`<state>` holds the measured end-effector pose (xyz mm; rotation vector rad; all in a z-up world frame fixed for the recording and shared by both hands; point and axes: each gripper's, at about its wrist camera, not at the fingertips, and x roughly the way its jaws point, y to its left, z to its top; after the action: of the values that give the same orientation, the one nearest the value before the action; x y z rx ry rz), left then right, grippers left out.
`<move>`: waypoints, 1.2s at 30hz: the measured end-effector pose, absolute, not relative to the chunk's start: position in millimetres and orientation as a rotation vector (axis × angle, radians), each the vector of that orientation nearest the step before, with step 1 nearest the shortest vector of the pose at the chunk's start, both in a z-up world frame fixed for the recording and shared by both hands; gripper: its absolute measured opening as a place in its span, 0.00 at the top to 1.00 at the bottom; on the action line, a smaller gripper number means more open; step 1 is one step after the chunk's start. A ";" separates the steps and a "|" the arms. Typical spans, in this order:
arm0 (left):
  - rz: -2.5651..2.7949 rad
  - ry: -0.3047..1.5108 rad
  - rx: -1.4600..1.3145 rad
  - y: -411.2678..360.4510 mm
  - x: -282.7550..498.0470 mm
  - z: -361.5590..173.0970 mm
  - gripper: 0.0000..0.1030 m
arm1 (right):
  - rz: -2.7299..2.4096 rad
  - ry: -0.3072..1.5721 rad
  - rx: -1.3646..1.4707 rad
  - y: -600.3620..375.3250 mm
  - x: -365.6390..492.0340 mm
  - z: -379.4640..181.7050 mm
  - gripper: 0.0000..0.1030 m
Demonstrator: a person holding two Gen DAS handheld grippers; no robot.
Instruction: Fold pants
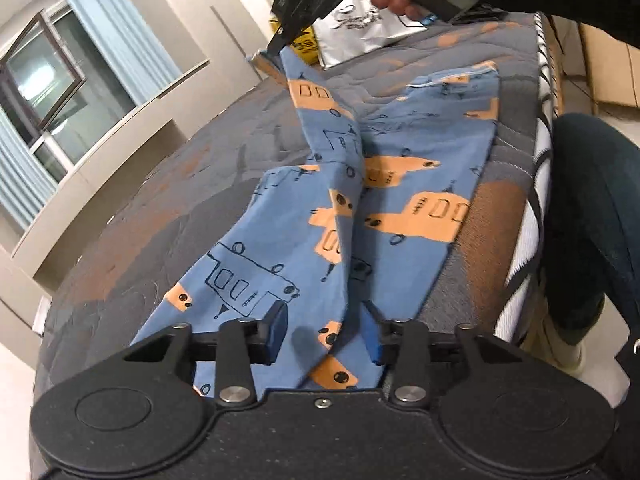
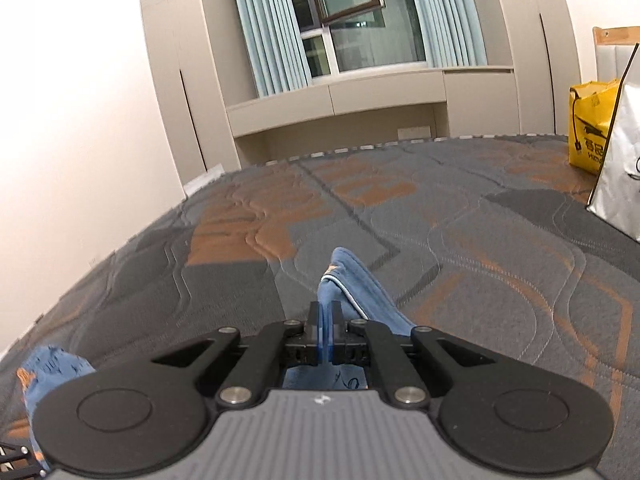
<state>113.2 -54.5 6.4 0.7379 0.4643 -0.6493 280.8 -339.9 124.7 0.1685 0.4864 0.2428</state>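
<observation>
- Pants (image 1: 320,208): blue, orange vehicle print, spread on the quilted mattress (image 1: 168,208); one leg hem raised off the surface.
- Right gripper (image 2: 325,320): we have it clenched on that hem, cloth pinched between the pads.
- Left gripper (image 1: 326,334): jaws parted, straddling the near end of the pants, with no visible pinch.
- Handling, in our judgement: carry the hem across onto the flat leg, edges matched, keeping the near end pinned so nothing drags.

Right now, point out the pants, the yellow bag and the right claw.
pants (image 1: 400,216), left wrist view, printed leg panel.
yellow bag (image 2: 592,128), right wrist view, its front face.
right claw (image 2: 325,320), right wrist view, between its fingertips.
</observation>
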 end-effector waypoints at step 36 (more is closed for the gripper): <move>-0.614 0.413 0.772 -58.3 95.2 -1.1 1.00 | 0.064 0.435 0.677 -458.5 82.2 -0.1 0.53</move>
<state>95.2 -58.3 -1.1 0.7719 0.4131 -0.6136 82.2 -458.5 -0.1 0.6774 0.4351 0.0644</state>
